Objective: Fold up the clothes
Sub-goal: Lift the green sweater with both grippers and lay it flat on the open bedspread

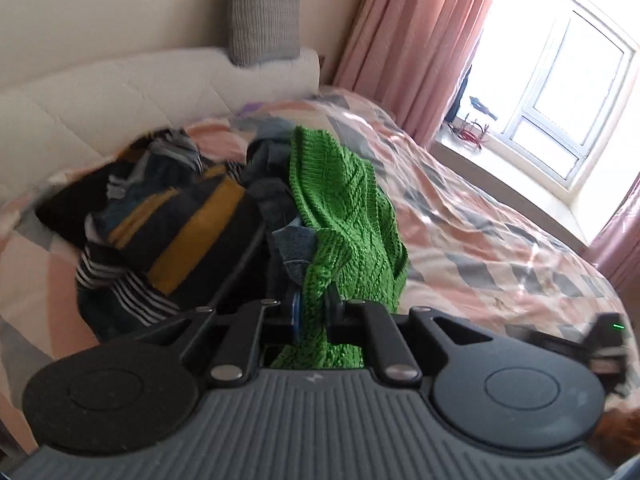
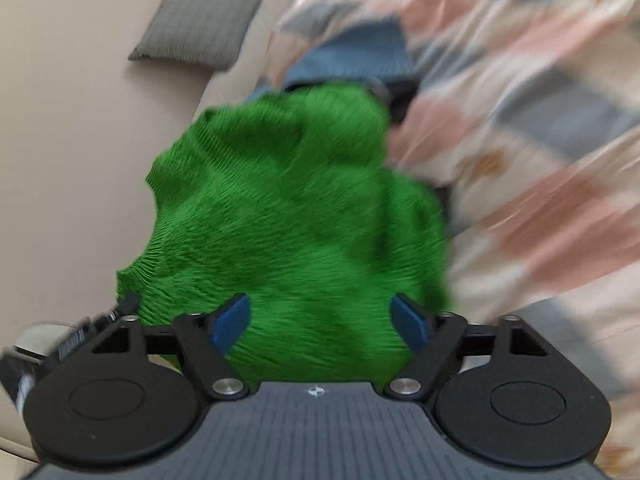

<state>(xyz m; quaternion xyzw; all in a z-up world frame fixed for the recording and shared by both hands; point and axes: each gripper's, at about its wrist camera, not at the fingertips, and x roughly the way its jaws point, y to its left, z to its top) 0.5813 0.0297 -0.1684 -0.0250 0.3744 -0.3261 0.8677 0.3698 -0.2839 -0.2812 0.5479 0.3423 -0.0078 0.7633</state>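
Observation:
A green knitted sweater [image 1: 344, 208] drapes from my left gripper [image 1: 316, 316], whose jaws are shut on a fold of it, up over the clothes pile. In the right wrist view the same green sweater [image 2: 296, 216] bulges in front of my right gripper [image 2: 322, 322]. Its blue pads [image 2: 230, 324] stand wide apart at either side of the knit without pressing on it. This view is blurred by motion. The rest of the sweater below both grippers is hidden.
A heap of dark clothes [image 1: 168, 220] with yellow and striped pieces lies left of the sweater on the pink and grey patterned bedspread [image 1: 480, 216]. A padded headboard [image 1: 160, 92], a grey cushion [image 1: 264, 12], pink curtains [image 1: 420, 40] and a window [image 1: 560, 92] surround the bed.

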